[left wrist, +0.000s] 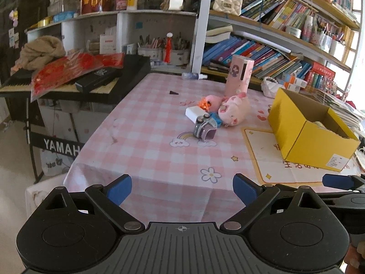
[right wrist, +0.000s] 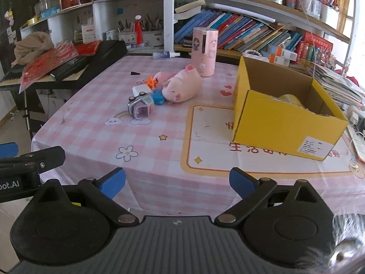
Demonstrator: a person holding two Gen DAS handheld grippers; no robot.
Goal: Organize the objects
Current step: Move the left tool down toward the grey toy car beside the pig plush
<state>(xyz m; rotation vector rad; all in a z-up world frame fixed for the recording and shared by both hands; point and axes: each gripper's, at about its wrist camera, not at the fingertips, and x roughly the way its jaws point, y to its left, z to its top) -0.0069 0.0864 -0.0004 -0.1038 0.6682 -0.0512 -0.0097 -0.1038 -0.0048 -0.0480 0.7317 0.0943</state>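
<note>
Hovering off the near edge of the pink checked table (left wrist: 146, 118), the left gripper (left wrist: 182, 188) and right gripper (right wrist: 177, 180) both hold their blue-padded jaws spread wide with nothing between them. Mid-table lies a cluster: pink plush pig (right wrist: 182, 84), toy car (right wrist: 141, 107) and white block (right wrist: 141, 89), with the open yellow box (right wrist: 280, 123) to its right bearing a white label too small to read. The keyboard stand (left wrist: 60, 149) left of the table reads "YAMAH", and the left gripper's body in the right wrist view shows "bot.AI".
</note>
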